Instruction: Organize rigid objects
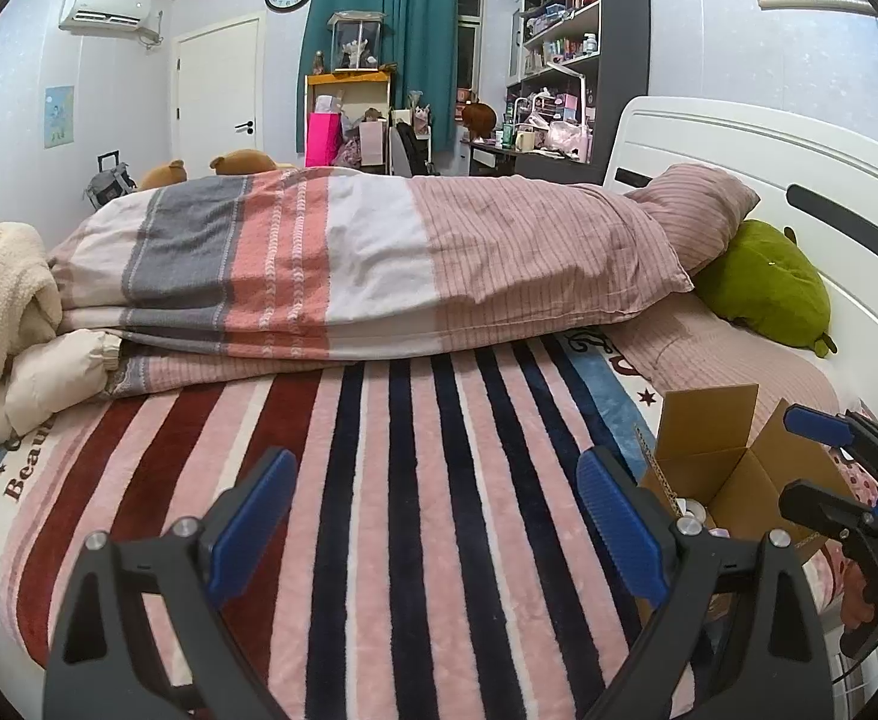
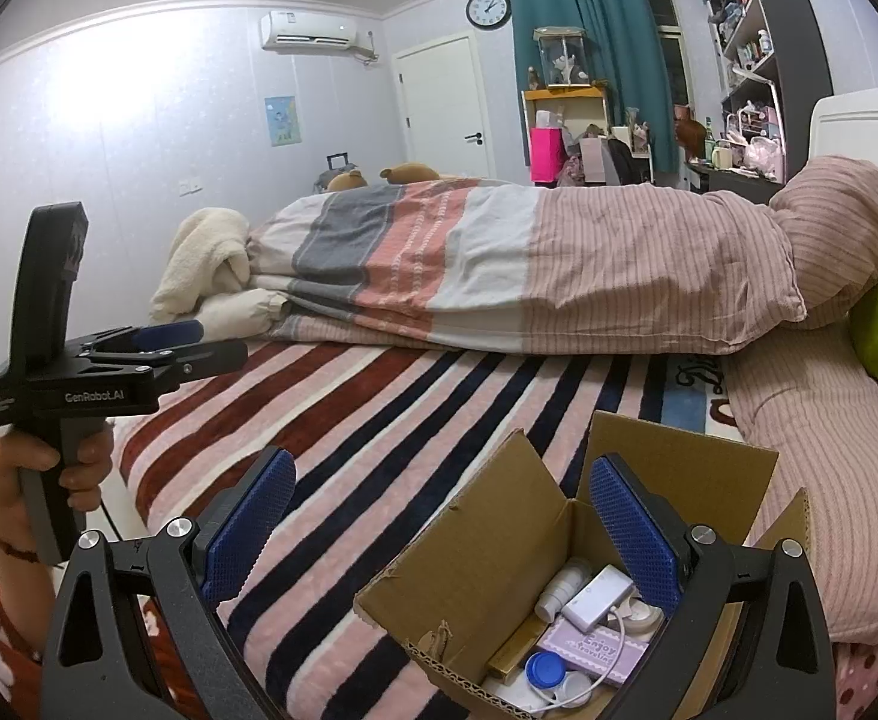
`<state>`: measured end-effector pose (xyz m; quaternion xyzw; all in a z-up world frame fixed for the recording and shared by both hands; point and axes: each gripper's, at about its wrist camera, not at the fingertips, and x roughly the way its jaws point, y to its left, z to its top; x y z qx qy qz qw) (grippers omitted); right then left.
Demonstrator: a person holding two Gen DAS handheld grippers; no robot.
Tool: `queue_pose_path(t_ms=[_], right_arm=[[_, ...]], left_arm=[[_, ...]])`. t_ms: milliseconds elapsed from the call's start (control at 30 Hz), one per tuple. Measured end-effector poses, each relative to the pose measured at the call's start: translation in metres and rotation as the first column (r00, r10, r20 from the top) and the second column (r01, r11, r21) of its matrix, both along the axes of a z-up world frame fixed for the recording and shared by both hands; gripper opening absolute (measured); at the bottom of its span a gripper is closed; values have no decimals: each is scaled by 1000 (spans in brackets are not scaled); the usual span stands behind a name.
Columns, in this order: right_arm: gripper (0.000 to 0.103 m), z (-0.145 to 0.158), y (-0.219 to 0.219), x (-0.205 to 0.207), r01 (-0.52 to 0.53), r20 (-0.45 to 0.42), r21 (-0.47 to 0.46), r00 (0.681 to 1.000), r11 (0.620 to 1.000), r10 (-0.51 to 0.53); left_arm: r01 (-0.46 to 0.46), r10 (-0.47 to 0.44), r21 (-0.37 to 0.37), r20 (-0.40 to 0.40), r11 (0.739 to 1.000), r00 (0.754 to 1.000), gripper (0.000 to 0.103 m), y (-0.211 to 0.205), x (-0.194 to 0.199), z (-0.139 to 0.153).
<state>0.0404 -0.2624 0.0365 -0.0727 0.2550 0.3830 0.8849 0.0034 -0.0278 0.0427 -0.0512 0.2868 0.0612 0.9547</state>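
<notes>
Bedroom seen from the left wrist: a striped blanket (image 1: 415, 480) printed "Beau…" covers the bed, the left gripper (image 1: 436, 516) hovers above it with jaws apart and empty, and the cardboard box (image 1: 721, 456) sits flaps-up to its right, probably to receive items. From the right wrist, the right gripper (image 2: 442, 528) hangs spread and empty over that box, which already holds a white adapter (image 2: 598, 597), a blue-capped lens case (image 2: 550, 672) and a lilac "Enjoy Traveling" card (image 2: 598, 648); the left tool reads "GenRobot.AI".

Left wrist view: low over the striped blanket (image 1: 415, 480), facing across the bed toward the curtain (image 1: 379, 30). Right wrist view: further right, close above the open cardboard box (image 2: 499, 540), facing likewise. Shared: blanket, box, folded quilt (image 1: 379, 252), far wall.
</notes>
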Motion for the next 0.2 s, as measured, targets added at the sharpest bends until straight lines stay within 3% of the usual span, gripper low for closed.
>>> queue_pose_path(t_ms=[200], right_arm=[[99,0,1,-1,3,-2,2,1000,1000,-3]], left_arm=[[-2,2,-2,-1,1000,1000,94,0,0,0]])
